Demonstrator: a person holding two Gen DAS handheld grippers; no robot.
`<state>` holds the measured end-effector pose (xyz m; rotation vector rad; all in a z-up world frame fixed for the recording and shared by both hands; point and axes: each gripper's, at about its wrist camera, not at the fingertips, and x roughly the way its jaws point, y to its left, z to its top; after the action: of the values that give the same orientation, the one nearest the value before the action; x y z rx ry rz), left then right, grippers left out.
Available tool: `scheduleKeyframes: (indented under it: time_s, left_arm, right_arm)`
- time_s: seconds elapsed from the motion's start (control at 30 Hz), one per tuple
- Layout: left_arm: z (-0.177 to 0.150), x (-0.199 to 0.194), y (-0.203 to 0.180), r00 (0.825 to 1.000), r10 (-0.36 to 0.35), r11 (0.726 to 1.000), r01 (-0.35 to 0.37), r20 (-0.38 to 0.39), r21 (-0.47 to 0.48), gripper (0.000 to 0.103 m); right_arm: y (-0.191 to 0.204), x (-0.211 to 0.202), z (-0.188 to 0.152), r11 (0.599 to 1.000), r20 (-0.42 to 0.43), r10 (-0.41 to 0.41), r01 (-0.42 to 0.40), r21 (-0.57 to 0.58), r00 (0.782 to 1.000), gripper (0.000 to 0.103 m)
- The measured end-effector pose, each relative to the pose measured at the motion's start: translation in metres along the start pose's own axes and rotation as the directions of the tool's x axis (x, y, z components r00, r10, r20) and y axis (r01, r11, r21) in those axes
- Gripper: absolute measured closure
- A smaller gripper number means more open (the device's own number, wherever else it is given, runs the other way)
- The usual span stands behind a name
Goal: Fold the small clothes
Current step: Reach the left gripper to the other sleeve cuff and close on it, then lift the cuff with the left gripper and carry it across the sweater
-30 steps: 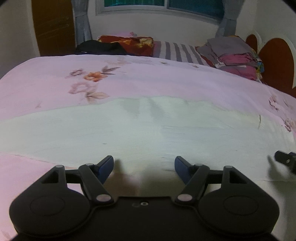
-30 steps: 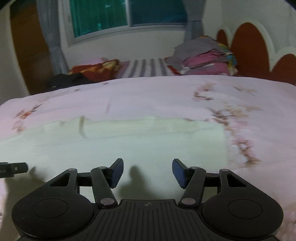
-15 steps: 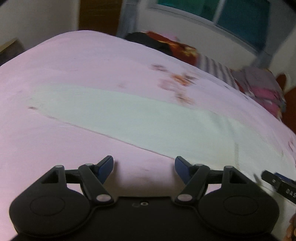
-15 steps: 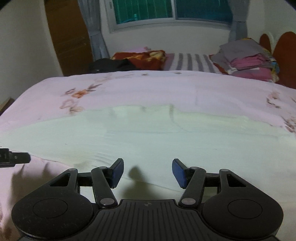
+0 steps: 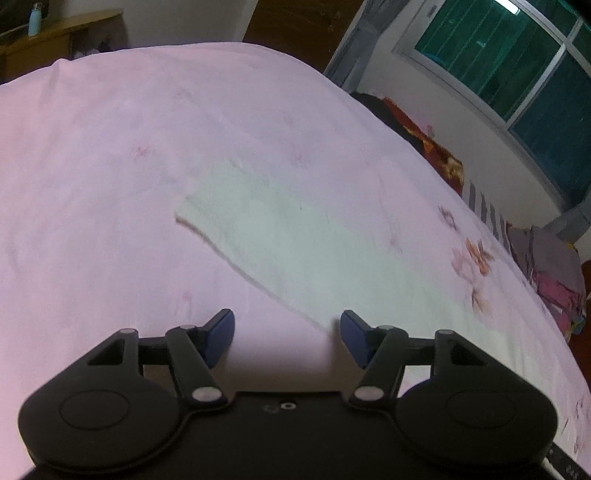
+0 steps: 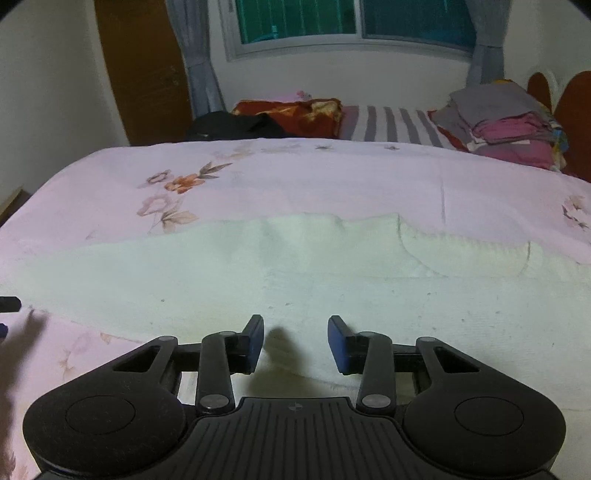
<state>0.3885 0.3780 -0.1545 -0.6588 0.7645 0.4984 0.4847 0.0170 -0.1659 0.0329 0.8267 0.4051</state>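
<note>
A pale cream knitted garment [image 6: 295, 273] lies spread flat across the pink floral bed cover [image 6: 332, 177]. In the left wrist view its left end [image 5: 280, 229] reaches out ahead of me. My left gripper [image 5: 287, 334] is open and empty, low over the bed, with the garment's near edge running between its blue fingertips. My right gripper [image 6: 295, 341] is open and empty, just above the garment's near edge, with its shadow on the cloth. A ribbed part of the garment [image 6: 476, 258] lies at the right.
At the bed's far side lie a stack of folded clothes [image 6: 506, 122], a striped pillow [image 6: 391, 123], a red patterned cloth [image 6: 291, 114] and a black garment [image 6: 232, 127]. A window [image 6: 354, 18] and a brown door [image 6: 144, 70] stand behind. A wooden shelf [image 5: 55, 35] stands far left.
My left gripper has swung left, toward the garment's left end. My right gripper has moved along the near edge and its fingers have closed in a little. Both stay empty.
</note>
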Motion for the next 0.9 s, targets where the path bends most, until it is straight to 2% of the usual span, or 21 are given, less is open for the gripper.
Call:
scheduleKeyframes:
  time_s: [0.13,0.23,0.27,0.37,0.43,0.5,0.57,0.63,0.77,0.9]
  left_arm:
    - [0.013,0.014,0.006,0.999,-0.041,0.996,0.043,0.034,-0.072,0.043]
    - [0.015,0.023,0.008,0.997,-0.014,0.994,0.022,0.079,-0.104,0.072]
    - [0.016,0.024,0.011,0.996,-0.008,0.993,0.018,0.089,-0.113,0.082]
    - [0.016,0.028,0.012,0.994,0.008,0.992,0.006,0.11,-0.123,0.095]
    - [0.015,0.028,0.011,0.993,0.004,0.991,0.012,0.117,-0.136,0.099]
    - [0.015,0.022,0.014,0.992,-0.001,0.989,0.019,0.129,-0.145,0.1]
    - [0.015,0.017,0.009,0.988,-0.006,0.99,0.027,0.153,-0.137,0.1]
    - [0.016,0.007,0.001,0.984,-0.02,0.993,0.041,0.179,-0.112,0.1]
    - [0.011,-0.015,-0.035,0.972,-0.088,0.996,0.087,0.216,0.011,0.1]
    - [-0.002,-0.031,-0.09,0.96,-0.194,0.973,0.163,0.204,0.163,0.1]
  right_arm:
    - [-0.002,0.003,0.003,0.999,0.015,-0.036,0.036,0.01,0.999,0.064]
    - [-0.006,0.022,-0.004,0.998,-0.051,-0.06,0.059,-0.003,0.997,0.064]
    - [-0.005,0.022,-0.005,0.998,-0.032,-0.063,0.062,-0.021,0.998,0.064]
    - [-0.004,0.02,-0.001,0.998,-0.031,-0.057,0.057,-0.01,0.998,0.063]
    - [-0.006,0.016,-0.001,0.998,0.001,-0.058,0.058,0.013,0.998,0.063]
    - [-0.006,0.025,-0.005,0.997,-0.024,-0.075,0.074,-0.006,0.997,0.064]
    - [-0.004,0.025,-0.005,0.997,-0.015,-0.076,0.076,-0.027,0.997,0.064]
    - [-0.01,0.019,-0.003,0.999,-0.004,-0.047,0.047,0.018,0.999,0.063]
    - [-0.021,0.005,-0.002,0.997,0.027,-0.029,0.027,0.077,0.999,0.063]
    - [-0.035,-0.011,-0.004,0.992,0.035,-0.025,0.02,0.127,0.999,0.063]
